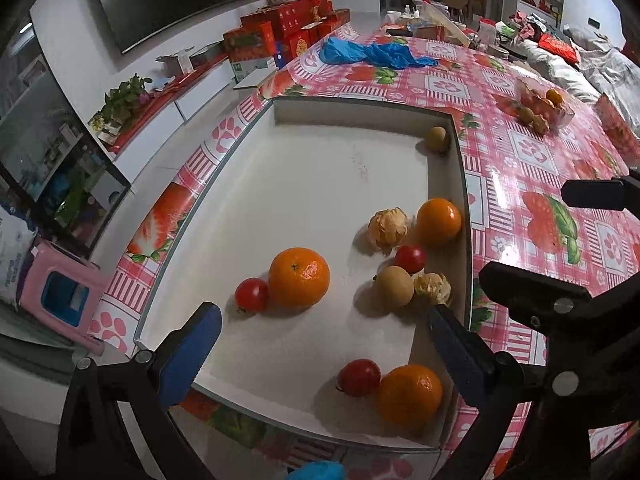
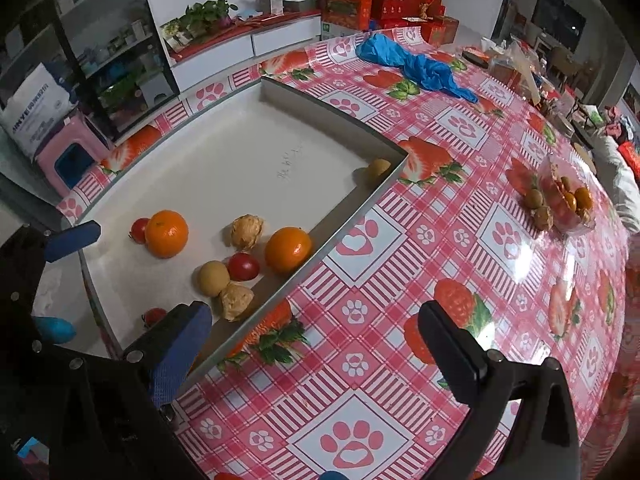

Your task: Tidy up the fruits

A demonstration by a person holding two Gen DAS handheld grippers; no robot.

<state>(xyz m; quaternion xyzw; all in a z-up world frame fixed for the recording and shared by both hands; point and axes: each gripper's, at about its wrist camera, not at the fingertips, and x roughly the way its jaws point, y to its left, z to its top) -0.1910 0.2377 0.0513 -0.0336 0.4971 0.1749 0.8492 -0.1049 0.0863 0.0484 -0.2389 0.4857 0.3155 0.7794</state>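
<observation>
A shallow white tray (image 1: 320, 184) with low, straight walls sits on a glossy surface (image 2: 400, 320) covered in pink-and-red oilcloth printed with strawberries and paw prints; inside it lie smooth, dimpled oranges (image 1: 299, 277), shiny red tomatoes (image 1: 251, 294), matte tan round fruits (image 1: 393, 286) and papery, crinkled husked fruits (image 1: 388, 227), most gathered toward the tray's right wall, one tan fruit (image 1: 435, 139) alone in the far corner; a clear plastic container (image 2: 568, 204) of more small fruit stands well apart on the oilcloth; a crumpled blue plastic bag (image 2: 416, 66) lies near the far edge. Beyond, red gift boxes (image 2: 380, 4) are stacked by a white wall under a dark screen, with a potted plant (image 2: 208, 14) on a low white cabinet. The left gripper (image 1: 320, 332) hovers over the tray's near end, jaws wide apart and empty; the right gripper (image 2: 316, 332) hangs over the tray's edge and the oilcloth, jaws likewise spread, holding nothing.
</observation>
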